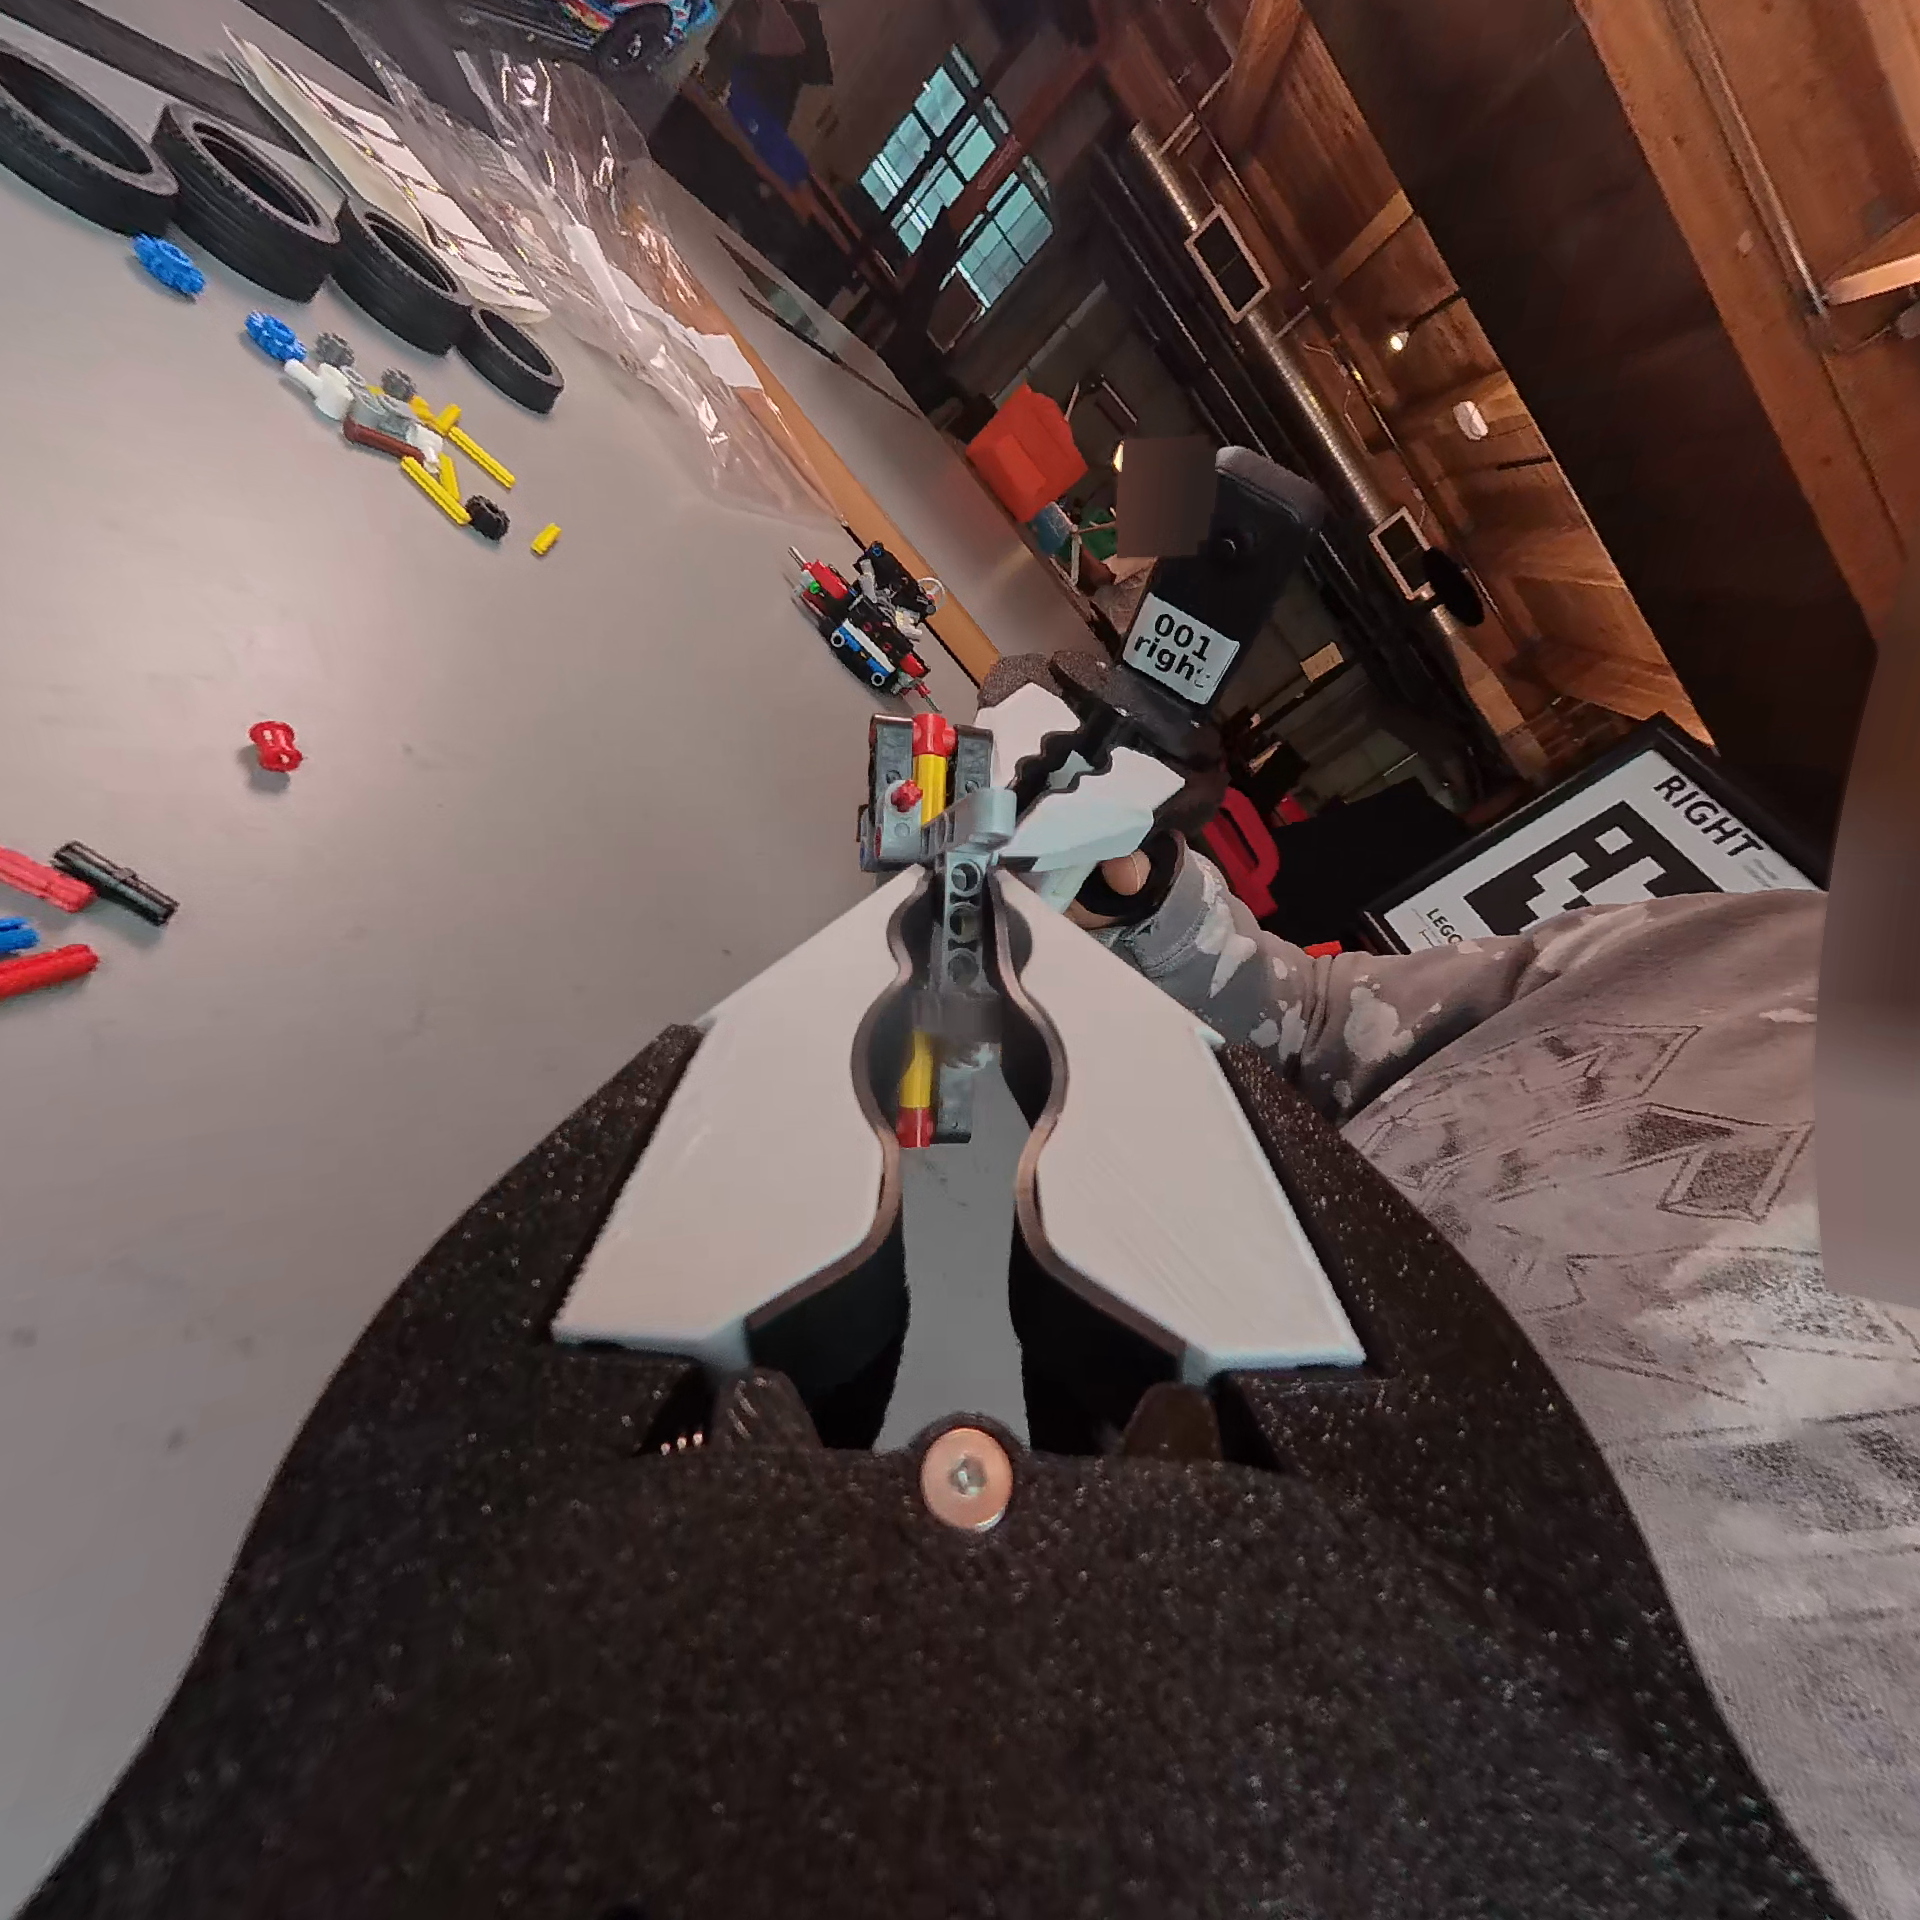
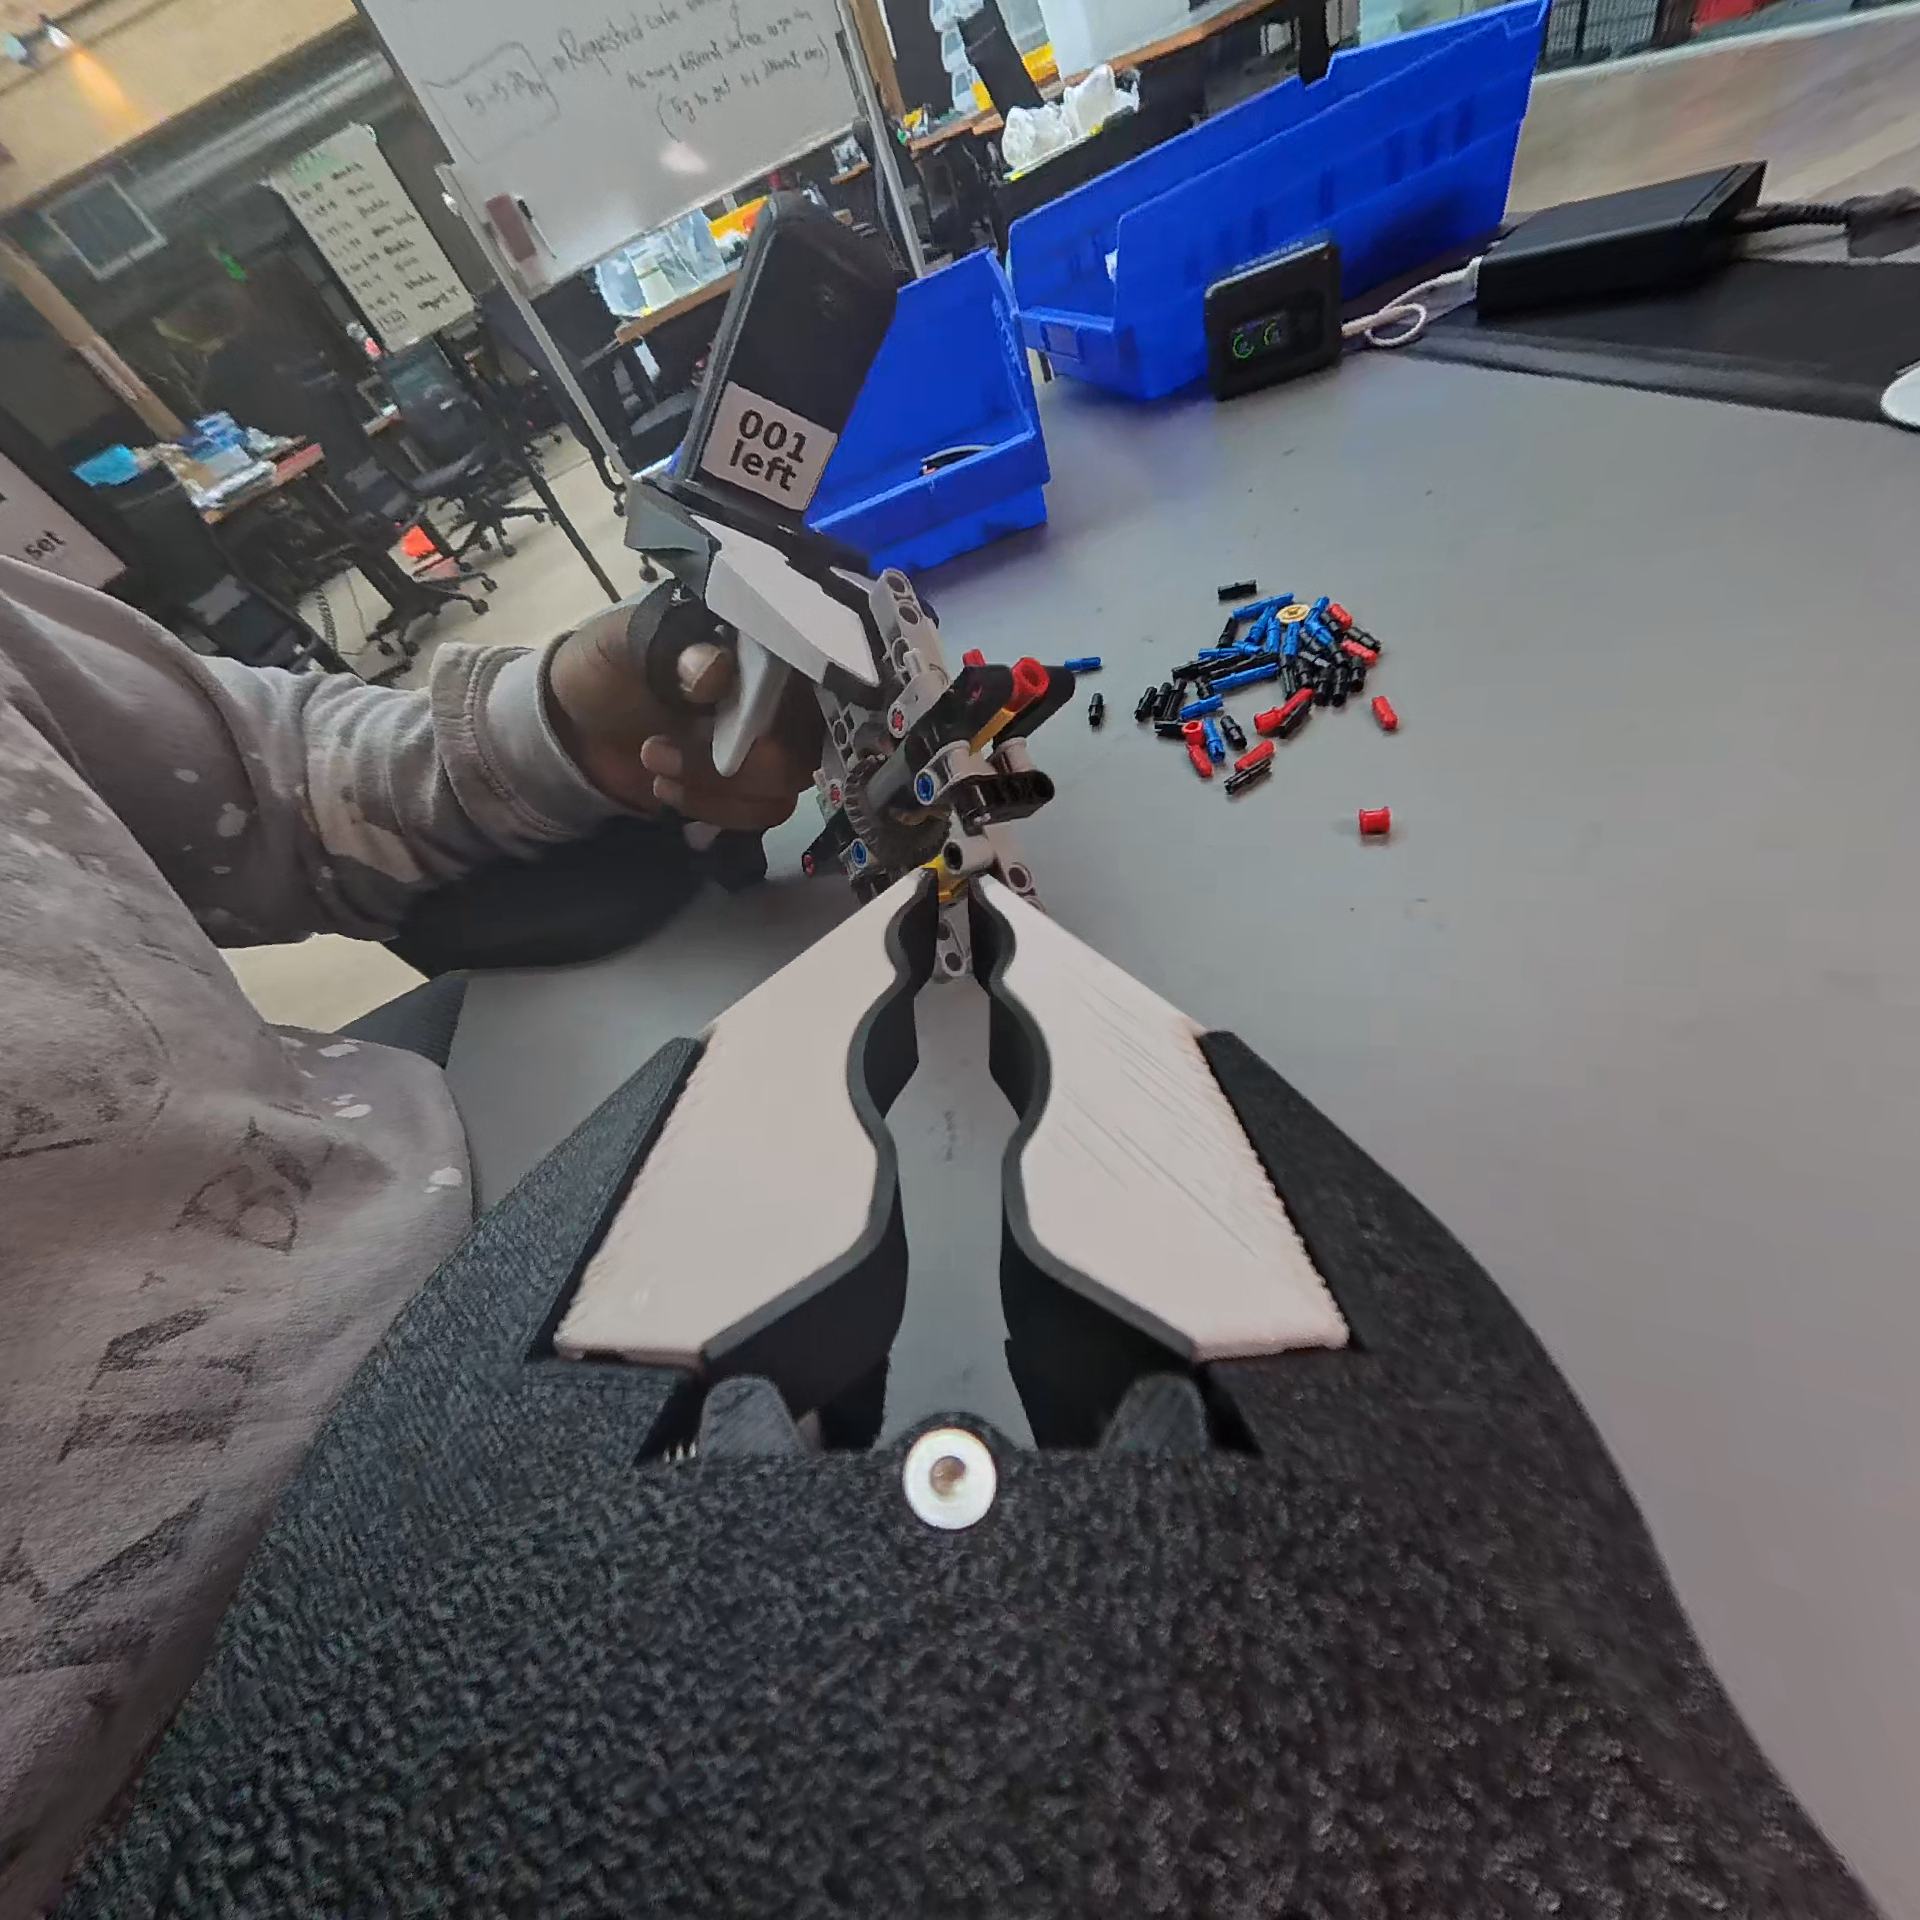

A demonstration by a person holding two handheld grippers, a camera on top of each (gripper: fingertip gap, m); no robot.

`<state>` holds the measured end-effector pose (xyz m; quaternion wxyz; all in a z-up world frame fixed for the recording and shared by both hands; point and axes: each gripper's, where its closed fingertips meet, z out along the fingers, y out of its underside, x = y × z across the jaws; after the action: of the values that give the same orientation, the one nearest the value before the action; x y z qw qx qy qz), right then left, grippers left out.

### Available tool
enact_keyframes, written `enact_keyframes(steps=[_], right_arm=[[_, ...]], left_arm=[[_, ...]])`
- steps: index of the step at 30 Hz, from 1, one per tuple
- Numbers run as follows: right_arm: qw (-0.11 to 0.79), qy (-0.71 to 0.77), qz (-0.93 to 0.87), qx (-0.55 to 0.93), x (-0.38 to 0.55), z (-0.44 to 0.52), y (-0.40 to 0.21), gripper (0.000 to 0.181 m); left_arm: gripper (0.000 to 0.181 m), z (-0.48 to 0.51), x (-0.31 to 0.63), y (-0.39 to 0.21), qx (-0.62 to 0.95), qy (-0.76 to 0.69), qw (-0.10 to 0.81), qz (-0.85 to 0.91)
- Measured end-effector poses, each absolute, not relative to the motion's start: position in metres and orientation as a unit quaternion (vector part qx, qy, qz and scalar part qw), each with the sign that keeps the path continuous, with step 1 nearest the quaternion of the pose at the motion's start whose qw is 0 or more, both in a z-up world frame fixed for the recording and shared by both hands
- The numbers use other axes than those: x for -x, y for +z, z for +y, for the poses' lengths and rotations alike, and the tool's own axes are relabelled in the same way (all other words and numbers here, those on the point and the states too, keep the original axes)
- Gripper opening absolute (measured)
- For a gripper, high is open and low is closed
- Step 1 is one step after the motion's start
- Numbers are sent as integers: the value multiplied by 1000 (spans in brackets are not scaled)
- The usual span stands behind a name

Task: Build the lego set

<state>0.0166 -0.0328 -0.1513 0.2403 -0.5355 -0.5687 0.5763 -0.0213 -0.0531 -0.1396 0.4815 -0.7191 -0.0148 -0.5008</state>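
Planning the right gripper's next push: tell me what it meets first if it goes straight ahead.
The right gripper already pinches the lego assembly; straight on, it likely meets the left gripper on the assembly's far side, though depth is unclear.

Counter (image 2: 1558,935): plain grey. Bins (image 2: 1278,197): blue. Loose pins (image 2: 1268,675): black, blue, red. Tyres (image 1: 249,197): black. Claw fingers (image 2: 748,1174): pale, black-edged. Sleeve (image 2: 343,769): grey, white-speckled.

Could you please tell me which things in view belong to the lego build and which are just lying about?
In the job:
- grey, black and yellow lego assembly, gripped by both grippers: left, right
- heap of blue, black and red pins
- black rubber tyres
- loose red bush

Lying about:
- blue plastic bins
- small black screen device
- clear plastic bags
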Motion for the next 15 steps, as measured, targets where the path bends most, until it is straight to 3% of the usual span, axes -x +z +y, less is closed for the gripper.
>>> enact_keyframes(steps=[7,10,13,15], right_arm=[[253,554,-571,551,-6,-36,-159,17],[314,519,-586,537,-8,-23,-151,22],[343,517,-601,503,-12,-25,-140,30],[308,529,-616,496,-13,-36,-145,45]], left_arm=[[8,-54,12,-138,730,-468,498,21],[8,-54,11,-141,748,-427,506,46],[8,-56,4,-151,778,-350,510,110],[8,-60,-6,-161,794,-285,505,181]])
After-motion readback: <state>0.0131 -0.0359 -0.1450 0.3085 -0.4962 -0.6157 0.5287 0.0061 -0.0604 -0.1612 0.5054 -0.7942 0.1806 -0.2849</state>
